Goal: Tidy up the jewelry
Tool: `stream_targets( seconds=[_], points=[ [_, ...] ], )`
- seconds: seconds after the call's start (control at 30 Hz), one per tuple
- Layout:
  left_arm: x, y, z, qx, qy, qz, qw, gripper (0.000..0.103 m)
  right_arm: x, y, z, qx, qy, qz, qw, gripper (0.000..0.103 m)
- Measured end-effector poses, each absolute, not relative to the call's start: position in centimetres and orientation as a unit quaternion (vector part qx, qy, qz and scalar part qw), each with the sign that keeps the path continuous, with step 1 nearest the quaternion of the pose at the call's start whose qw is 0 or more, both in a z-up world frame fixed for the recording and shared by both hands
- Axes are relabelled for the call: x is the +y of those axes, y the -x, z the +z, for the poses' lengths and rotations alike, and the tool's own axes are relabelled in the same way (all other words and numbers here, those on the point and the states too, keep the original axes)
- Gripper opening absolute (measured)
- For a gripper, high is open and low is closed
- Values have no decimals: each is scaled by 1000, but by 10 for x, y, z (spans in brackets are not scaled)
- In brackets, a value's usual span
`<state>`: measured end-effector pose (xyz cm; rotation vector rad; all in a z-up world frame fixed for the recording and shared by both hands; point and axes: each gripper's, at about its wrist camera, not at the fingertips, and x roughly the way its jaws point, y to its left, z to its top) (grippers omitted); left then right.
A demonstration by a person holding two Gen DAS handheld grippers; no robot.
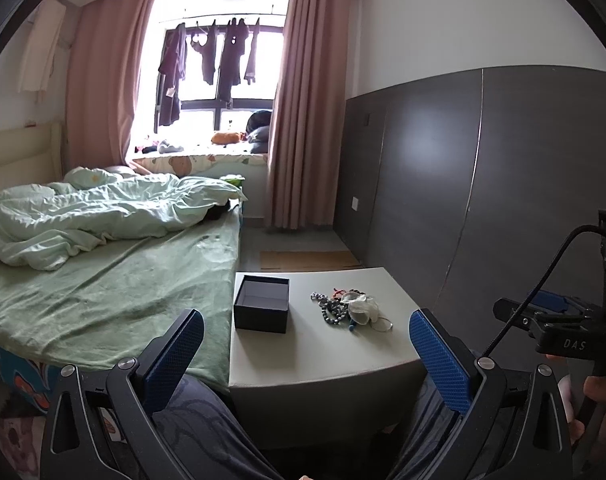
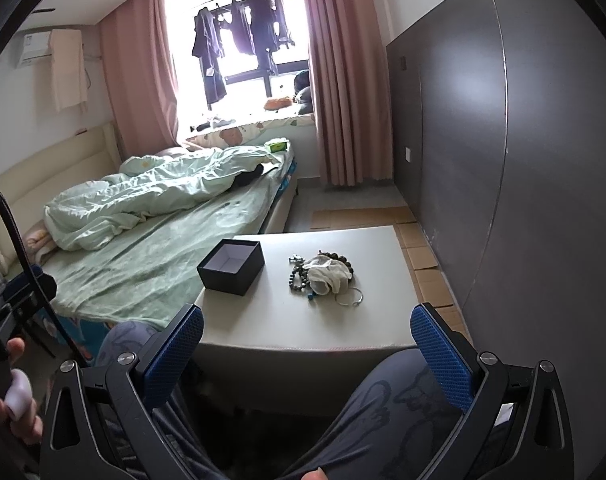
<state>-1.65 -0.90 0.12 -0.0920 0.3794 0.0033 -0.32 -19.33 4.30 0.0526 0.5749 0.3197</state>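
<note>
An open dark box [image 1: 261,303] with an empty pale inside stands on the left of a white table [image 1: 323,356]. A pile of jewelry [image 1: 349,308] lies to its right: bead strings, a white pouch, a thin silver bangle [image 1: 381,325]. My left gripper [image 1: 306,334] is open and empty, held back over the table's near edge. In the right wrist view the box [image 2: 231,266], the jewelry pile [image 2: 323,276] and the bangle [image 2: 349,297] lie on the same table [image 2: 303,328]. My right gripper [image 2: 307,332] is open and empty, short of the table.
A bed [image 1: 103,280] with a green sheet and rumpled quilt adjoins the table's left side. A dark grey wardrobe wall [image 1: 483,168] runs along the right. Cardboard sheets [image 2: 419,240] lie on the floor beyond the table. The person's knees [image 2: 383,412] sit below the grippers.
</note>
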Motion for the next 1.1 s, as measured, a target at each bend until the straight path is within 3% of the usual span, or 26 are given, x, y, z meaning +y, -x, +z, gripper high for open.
stream_targets(
  seconds=[1.1],
  points=[
    [-12,29,6,182,42,1,982,103,-185,10,39,279,-24,161,946,103]
  ],
)
